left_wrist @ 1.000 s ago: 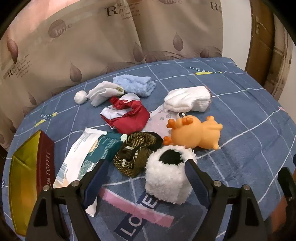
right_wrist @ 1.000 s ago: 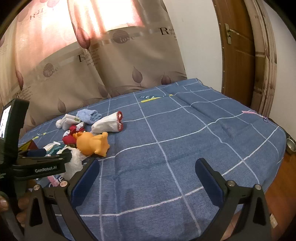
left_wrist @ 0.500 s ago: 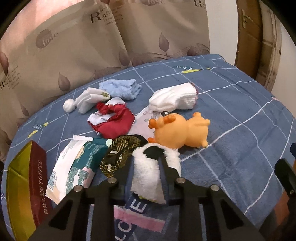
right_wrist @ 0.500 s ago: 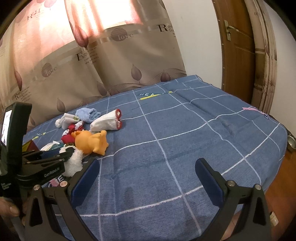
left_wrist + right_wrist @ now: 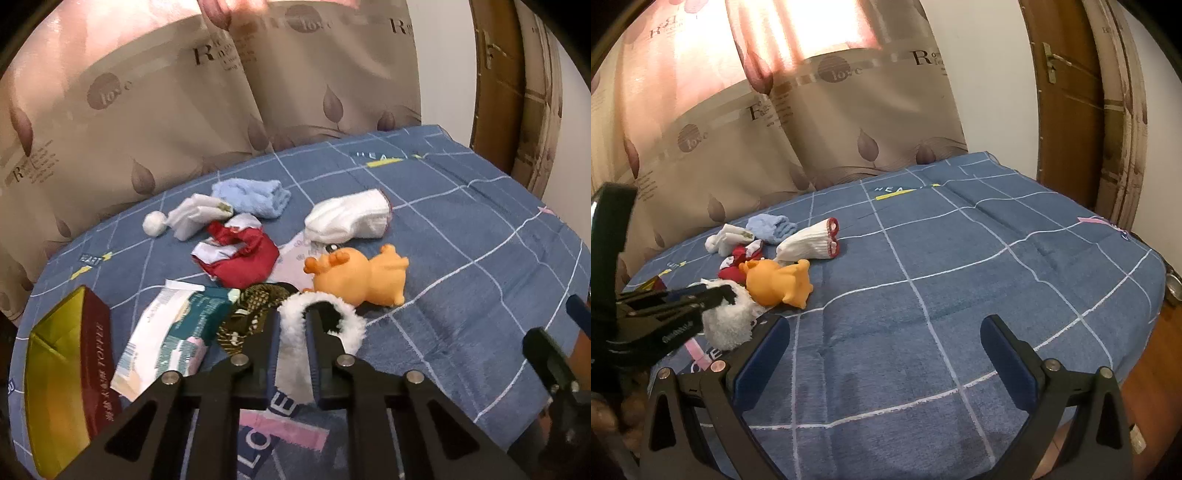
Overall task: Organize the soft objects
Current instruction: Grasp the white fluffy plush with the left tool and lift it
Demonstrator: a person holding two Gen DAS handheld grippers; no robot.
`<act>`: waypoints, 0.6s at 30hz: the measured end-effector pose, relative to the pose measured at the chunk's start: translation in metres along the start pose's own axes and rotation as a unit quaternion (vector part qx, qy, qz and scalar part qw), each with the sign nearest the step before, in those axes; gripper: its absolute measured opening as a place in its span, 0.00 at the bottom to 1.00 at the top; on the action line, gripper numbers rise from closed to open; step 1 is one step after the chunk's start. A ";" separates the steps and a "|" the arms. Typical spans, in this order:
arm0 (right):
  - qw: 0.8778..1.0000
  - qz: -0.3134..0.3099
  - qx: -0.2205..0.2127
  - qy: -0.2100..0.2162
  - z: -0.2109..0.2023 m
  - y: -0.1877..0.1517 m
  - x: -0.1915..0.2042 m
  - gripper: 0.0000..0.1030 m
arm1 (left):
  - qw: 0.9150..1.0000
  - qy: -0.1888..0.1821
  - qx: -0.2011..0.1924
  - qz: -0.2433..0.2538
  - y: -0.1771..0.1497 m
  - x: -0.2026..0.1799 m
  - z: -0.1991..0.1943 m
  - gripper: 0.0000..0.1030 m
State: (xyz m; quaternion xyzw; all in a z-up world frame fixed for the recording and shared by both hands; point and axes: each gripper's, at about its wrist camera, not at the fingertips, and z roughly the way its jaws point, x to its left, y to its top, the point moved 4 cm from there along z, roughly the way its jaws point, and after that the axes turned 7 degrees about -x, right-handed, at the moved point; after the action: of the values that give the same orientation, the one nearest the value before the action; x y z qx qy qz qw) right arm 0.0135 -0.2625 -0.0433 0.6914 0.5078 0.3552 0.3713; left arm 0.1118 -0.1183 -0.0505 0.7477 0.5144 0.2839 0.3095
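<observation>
White fluffy sock, orange toy, red cloth, blue checked bedsheet.

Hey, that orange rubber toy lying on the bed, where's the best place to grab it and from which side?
Probably across the round belly of the orange toy, coming from above. It lies on its side, the body is its widest part, and the legs look too small. The open right gripper has clear bedsheet on that side.

Hidden and cut off on the bed

The fluffy white sock is partly hidden between black fingers; the gold-and-red toffee box is cropped at the bed's near-left edge.
</observation>
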 end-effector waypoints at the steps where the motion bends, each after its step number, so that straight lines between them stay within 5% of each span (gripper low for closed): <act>1: 1.000 0.001 0.002 0.002 0.000 0.000 0.000 1.00 | 1.000 0.001 -0.003 -0.002 0.001 0.002 -0.004 0.10; 18: 0.999 -0.037 0.009 0.032 -0.004 0.004 0.018 1.00 | 0.996 0.023 -0.026 -0.083 0.009 0.100 -0.083 0.07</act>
State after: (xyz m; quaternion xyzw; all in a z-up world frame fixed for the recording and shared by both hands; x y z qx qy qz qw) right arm 0.0154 -0.2454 -0.0358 0.6636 0.5482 0.3586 0.3613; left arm 0.0866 -0.0127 0.0205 0.6873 0.5739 0.2875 0.3400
